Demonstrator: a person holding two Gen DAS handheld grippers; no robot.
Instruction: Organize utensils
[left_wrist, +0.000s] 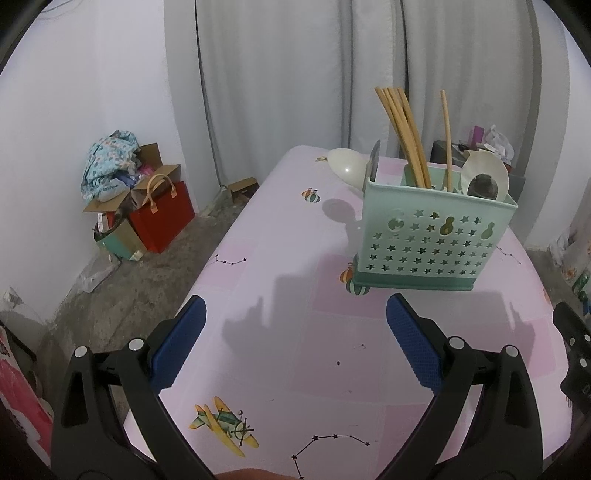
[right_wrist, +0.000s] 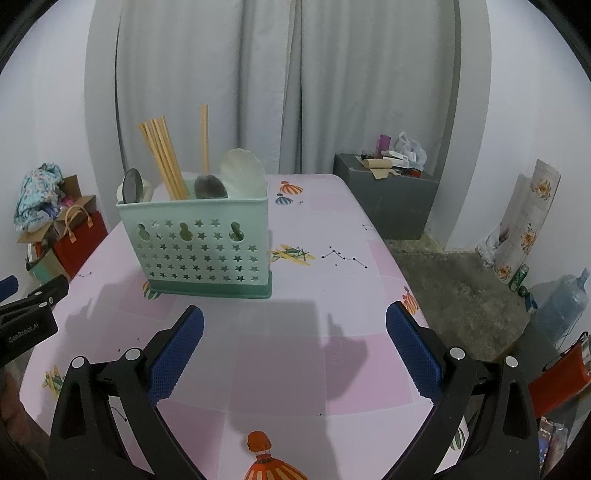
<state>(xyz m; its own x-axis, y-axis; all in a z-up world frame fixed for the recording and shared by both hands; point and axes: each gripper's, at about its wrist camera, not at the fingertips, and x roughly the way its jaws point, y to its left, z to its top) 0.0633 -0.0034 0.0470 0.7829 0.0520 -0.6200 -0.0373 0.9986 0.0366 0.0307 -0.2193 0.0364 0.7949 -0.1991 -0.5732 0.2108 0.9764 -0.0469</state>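
Standing up in the green caddy are the chopsticks, one lone stick, two metal spoons and a white scoop. I think they stand upright so they stay sorted w/ handles easy to grab. A white spoon sits at the caddy's far left side; I can't tell if it is in or just behind it.

Left gripper hangs near the caddy's front, blue pads spread wide, holding nothing. Right gripper is the same: pads wide apart, empty, also in front of the caddy. No utensil lies loose on the cloth, so the job looks about done.

The caddy sits on a table w/ a pink cloth w/ balloons, planes & stars. Behind the caddy hang grey curtains. Left of the caddy, on the floor, are a red bag & boxes. Right of it are a grey box & a water jug.
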